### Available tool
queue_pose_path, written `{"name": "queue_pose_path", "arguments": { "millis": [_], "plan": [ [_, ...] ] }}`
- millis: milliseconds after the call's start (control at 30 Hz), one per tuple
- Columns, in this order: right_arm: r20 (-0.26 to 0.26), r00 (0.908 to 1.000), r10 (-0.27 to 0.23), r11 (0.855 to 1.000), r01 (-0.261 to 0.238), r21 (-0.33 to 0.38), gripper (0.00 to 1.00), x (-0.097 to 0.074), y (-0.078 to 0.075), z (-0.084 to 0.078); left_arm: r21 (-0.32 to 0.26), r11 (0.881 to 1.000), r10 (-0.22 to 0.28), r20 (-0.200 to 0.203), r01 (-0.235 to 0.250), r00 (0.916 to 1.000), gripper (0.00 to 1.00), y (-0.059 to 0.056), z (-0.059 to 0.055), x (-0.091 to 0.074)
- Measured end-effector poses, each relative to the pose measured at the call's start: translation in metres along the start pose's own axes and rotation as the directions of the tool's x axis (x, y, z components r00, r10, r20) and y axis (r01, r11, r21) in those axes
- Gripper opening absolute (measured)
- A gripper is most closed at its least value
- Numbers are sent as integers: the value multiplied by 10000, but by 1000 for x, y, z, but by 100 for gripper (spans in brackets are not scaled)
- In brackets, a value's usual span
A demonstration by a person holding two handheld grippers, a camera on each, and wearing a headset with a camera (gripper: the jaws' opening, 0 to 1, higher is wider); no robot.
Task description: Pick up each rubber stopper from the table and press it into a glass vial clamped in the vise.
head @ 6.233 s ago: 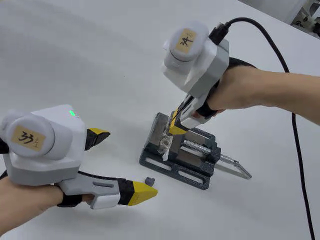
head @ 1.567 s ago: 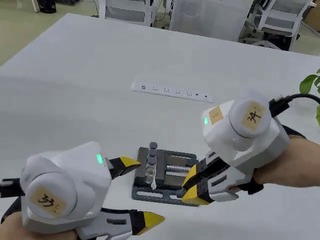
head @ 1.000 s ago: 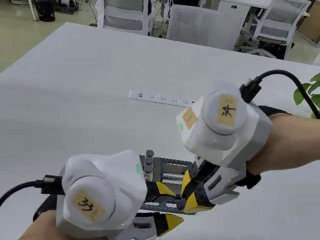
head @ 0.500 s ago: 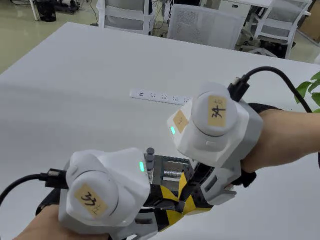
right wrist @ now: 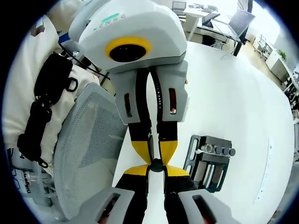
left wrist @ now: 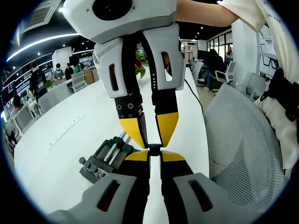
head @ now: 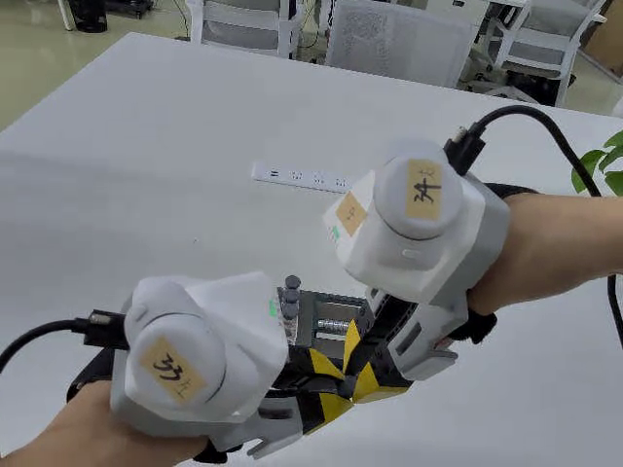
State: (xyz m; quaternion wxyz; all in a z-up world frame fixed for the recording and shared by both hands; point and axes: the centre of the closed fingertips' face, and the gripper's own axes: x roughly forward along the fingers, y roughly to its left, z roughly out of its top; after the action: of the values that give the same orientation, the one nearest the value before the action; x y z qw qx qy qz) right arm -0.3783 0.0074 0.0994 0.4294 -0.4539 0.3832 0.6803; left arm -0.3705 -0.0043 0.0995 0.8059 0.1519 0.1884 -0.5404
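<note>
My two grippers meet tip to tip just above the table, in front of the black vise (head: 326, 316). My right gripper (head: 358, 365) is shut on a small dark rubber stopper (right wrist: 156, 164), which also shows at the meeting point in the left gripper view (left wrist: 154, 149). My left gripper (head: 326, 387) faces it, jaws drawn together to a narrow slit, tips against the stopper. The vise (left wrist: 105, 156) holds a row of glass vials (head: 291, 297) with grey stoppers on top (right wrist: 217, 150).
A white power strip (head: 302, 178) lies on the table beyond the vise. Office chairs (head: 399, 39) stand past the far edge, a mesh chair (left wrist: 243, 154) is close behind me, and a plant (head: 604, 165) is at the right. A black cable (head: 526, 117) trails from my right gripper.
My left gripper, open a second ago, has come in toward the right one and narrowed its jaws until the tips met. The right gripper stayed low by the vise, shifting slightly.
</note>
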Motion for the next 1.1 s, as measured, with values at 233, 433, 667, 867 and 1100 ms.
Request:
{"name": "queue_pose_path", "arguments": {
  "millis": [233,433,667,867,1100],
  "plan": [
    [492,9966,-665,9973,679,-286,19,-7,-10,2,-1003,9944,399,553,-343,9977,3,6,0,-7],
    [1607,9843,-728,9973,711,166,16,-23,-13,8,-2398,9703,698,1577,-304,9850,3,14,10,-17],
    [2689,9594,-849,9964,809,258,14,-34,-10,20,-2727,9620,819,2314,-162,9694,3,17,21,-26],
    [2629,9605,-909,9959,884,211,13,-32,-9,19,-2547,9670,688,2452,-42,9670,3,12,26,-25],
    [2655,9607,-809,9967,794,166,11,-31,-9,22,-2396,9709,532,2432,68,9685,3,7,28,-22]
  ]
}}
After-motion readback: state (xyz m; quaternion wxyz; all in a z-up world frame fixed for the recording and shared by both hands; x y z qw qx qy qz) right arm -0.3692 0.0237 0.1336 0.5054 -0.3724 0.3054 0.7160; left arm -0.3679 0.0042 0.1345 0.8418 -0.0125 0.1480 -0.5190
